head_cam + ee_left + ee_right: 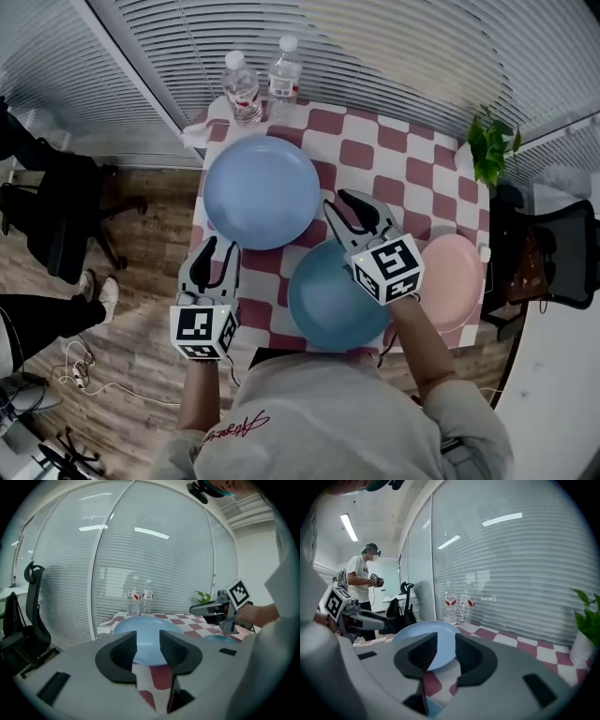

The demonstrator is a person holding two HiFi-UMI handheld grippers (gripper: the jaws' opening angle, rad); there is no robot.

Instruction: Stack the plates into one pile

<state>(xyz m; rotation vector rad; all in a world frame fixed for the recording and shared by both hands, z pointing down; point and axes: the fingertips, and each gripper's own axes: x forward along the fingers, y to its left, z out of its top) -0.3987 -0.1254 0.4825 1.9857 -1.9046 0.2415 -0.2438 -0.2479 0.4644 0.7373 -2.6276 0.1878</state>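
Head view shows three plates lying apart on the checked table (375, 155): a pale blue plate (262, 192) far left, a darker blue plate (328, 300) at the near edge, and a pink plate (455, 281) on the right. Two bottles (262, 84) stand behind the pale one, and a plant (489, 145) is at the far right corner. The left gripper (220, 253) and the right gripper (345, 208) are both empty, jaws partly apart. Only the right gripper view shows a person (361, 581) standing in the room. The pink plate shows only from above.

Person's wearing a light grey tee (328, 412), short sleeves, with some red script lettering (236, 429) on it. The left gripper (218, 251) and right gripper (337, 202) look the same: pale grey shells, black ribbed jaw pads, and a white cube (203, 332) with black square markers on each one.
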